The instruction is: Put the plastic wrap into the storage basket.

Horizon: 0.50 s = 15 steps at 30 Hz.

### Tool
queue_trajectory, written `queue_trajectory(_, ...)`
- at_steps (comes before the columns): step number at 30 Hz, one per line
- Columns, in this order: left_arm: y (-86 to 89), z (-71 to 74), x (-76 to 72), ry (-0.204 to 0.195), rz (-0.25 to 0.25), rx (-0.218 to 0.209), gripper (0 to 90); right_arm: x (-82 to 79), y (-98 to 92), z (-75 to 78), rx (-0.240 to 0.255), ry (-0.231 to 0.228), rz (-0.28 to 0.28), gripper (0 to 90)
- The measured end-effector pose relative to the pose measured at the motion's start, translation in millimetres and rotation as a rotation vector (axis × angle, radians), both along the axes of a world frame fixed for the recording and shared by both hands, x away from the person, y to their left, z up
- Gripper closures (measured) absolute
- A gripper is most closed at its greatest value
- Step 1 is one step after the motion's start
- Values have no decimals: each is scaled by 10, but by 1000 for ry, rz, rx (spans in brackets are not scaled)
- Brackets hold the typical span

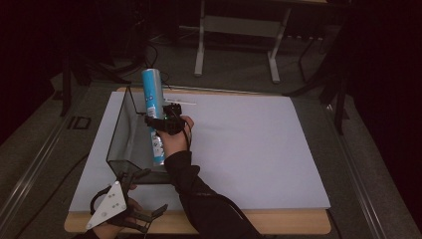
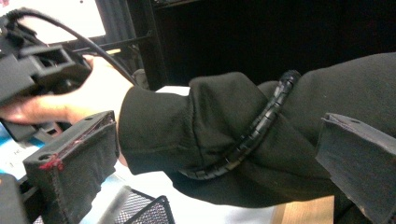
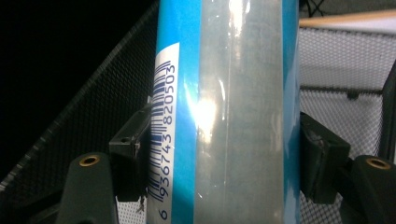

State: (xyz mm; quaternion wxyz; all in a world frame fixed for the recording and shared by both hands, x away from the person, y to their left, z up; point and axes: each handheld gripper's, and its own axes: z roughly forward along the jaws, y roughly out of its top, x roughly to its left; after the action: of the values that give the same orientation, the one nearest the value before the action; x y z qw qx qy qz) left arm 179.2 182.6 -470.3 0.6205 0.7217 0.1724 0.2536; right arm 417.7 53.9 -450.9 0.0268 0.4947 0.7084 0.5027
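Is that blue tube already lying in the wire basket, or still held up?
Held up. The right gripper clamps the blue tube about upright, its top above the wire basket rim, its lower end inside the basket.

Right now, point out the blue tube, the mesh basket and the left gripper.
blue tube [image 1: 152, 94]: high view, upper half of its body.
mesh basket [image 1: 115, 130]: high view, left wall.
left gripper [image 1: 144, 198]: high view, midway between its fingers.

Black sleeve [image 2: 243, 135], ribbed black cable [image 2: 261, 126], grey three-cornered plate [image 1: 107, 206], black fingers [image 2: 74, 177] with frayed red edging.
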Motion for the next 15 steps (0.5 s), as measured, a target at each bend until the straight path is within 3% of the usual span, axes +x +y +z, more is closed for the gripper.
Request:
queue_trajectory(7,-7,0,-9,-6,-12,0,1,-5,-26,-175,-14,47,-3,315)
queue_trajectory(15,-10,1,-7,-4,-12,1,1,-18,-21,-272,-52,92,-28,314)
